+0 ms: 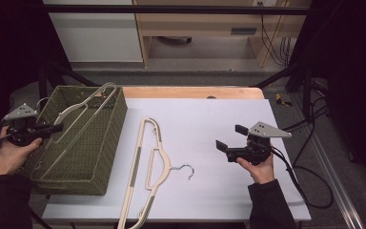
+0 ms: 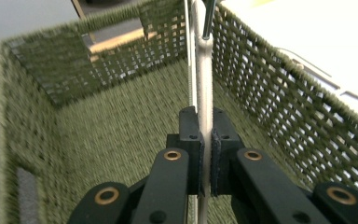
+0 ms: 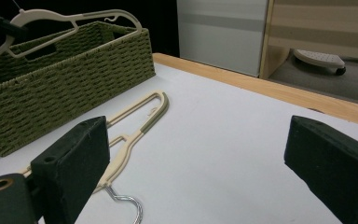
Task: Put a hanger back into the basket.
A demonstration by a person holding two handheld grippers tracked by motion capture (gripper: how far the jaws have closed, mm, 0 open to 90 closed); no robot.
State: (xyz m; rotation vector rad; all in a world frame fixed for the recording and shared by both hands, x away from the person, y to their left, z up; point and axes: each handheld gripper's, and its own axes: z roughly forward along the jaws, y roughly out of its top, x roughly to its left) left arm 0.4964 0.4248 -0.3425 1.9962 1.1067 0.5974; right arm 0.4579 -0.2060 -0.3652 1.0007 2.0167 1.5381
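A green woven basket (image 1: 109, 138) stands on the left of the white table top. A cream hanger (image 1: 83, 106) leans inside it, its far end above the back rim. My left gripper (image 1: 57, 127) is shut on that cream hanger (image 2: 205, 84) over the basket's left side; the pads (image 2: 192, 140) pinch its thin bar. A second cream hanger (image 1: 145, 164) with a metal hook (image 1: 187, 170) lies flat on the table beside the basket. My right gripper (image 1: 228, 136) hovers open to the right of it, with nothing between its pads (image 3: 74, 158); that hanger (image 3: 135, 126) lies ahead and left.
The basket's walls (image 2: 279, 107) close in around the held hanger. A wooden strip (image 1: 190, 92) edges the table's far side. Cables (image 1: 305, 157) trail off the right edge. A cabinet (image 1: 95, 28) and desk (image 1: 205, 24) stand beyond.
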